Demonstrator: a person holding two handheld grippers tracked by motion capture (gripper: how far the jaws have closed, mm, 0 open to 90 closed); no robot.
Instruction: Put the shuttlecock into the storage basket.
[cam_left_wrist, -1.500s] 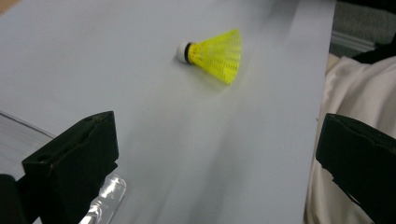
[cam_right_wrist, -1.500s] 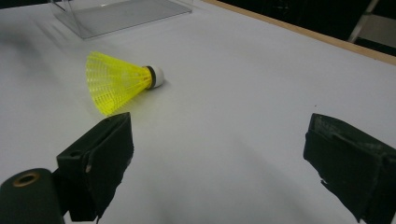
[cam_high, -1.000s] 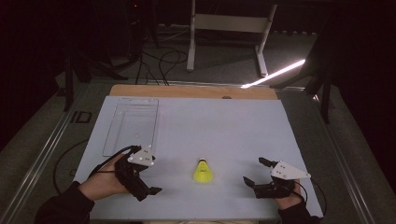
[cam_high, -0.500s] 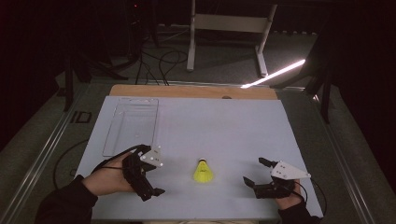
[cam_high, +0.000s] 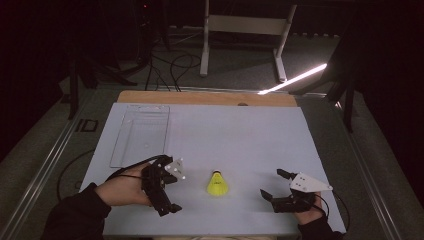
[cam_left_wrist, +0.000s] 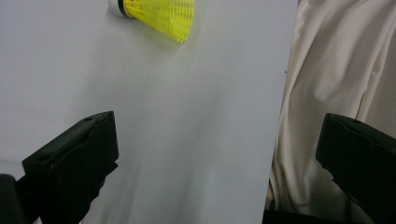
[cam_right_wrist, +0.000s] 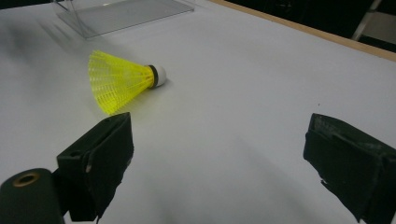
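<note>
The left gripper (cam_high: 170, 185) has turned toward the shuttlecock (cam_high: 217, 183), jaws spread; the right gripper (cam_high: 274, 184) stays put, also spread.

Lighting: your table (cam_high: 250, 135) is evenly lit from above, the room behind it near black. One bright strip of light (cam_high: 295, 80) lies on the floor beyond the table's far right corner. Shadows: soft and short beside the shuttlecock (cam_right_wrist: 122, 80). Focus: high view slightly soft and grainy. Left gripper view smeared, shuttlecock (cam_left_wrist: 159, 14) blurred; near jaws in both gripper views out of focus.
</note>
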